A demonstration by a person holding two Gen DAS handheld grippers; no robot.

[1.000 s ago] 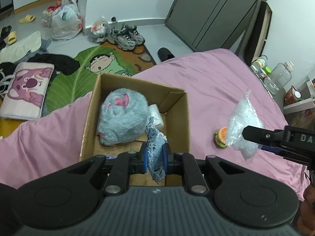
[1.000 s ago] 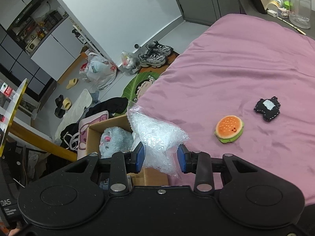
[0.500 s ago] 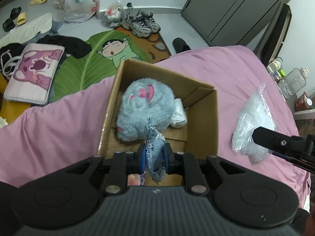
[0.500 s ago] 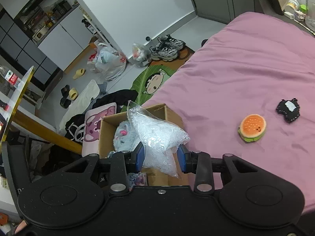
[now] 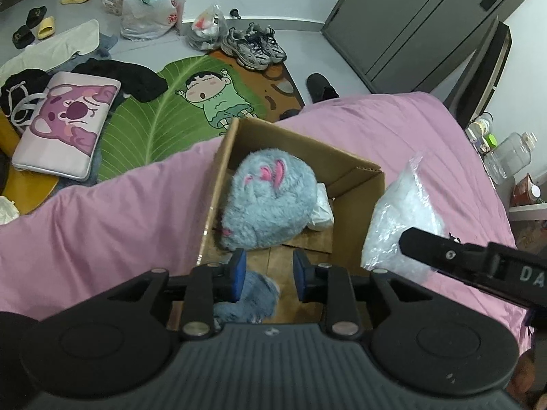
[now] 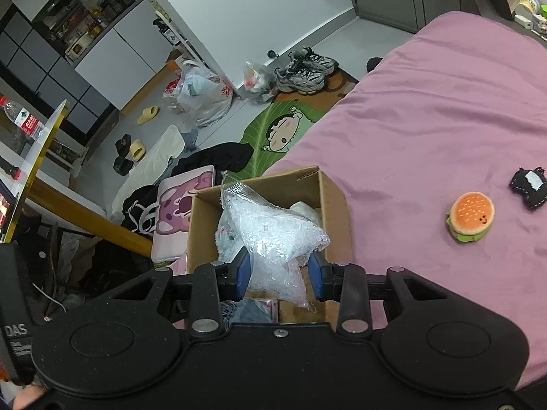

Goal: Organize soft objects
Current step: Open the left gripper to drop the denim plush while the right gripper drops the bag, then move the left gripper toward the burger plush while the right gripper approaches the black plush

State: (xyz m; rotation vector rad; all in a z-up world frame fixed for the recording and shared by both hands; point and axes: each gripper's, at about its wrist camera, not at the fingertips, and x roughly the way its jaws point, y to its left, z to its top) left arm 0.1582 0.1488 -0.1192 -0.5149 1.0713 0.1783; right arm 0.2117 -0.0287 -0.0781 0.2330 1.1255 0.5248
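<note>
An open cardboard box (image 5: 355,205) (image 6: 333,205) stands on the pink bed. Inside lie a fluffy grey plush with pink ears (image 5: 270,201), a white soft item (image 5: 323,210) and a small blue denim piece (image 5: 254,295). My left gripper (image 5: 268,275) is open and empty above the box's near end, over the denim piece. My right gripper (image 6: 279,275) is shut on a clear bag of white pellets (image 6: 273,239) (image 5: 403,218), held over the box's near right corner. A burger plush (image 6: 471,217) and a small black plush (image 6: 528,188) lie on the bed to the right.
The pink bed (image 6: 427,119) extends right and far. On the floor beyond the box lie a leaf rug (image 5: 164,116), a pink pillow (image 5: 65,123), shoes (image 5: 253,46) and plastic bags (image 5: 147,10). Bottles (image 5: 509,157) stand at the bedside.
My left gripper has opened and dropped the denim piece into the box. My right gripper has carried the pellet bag left, over the box.
</note>
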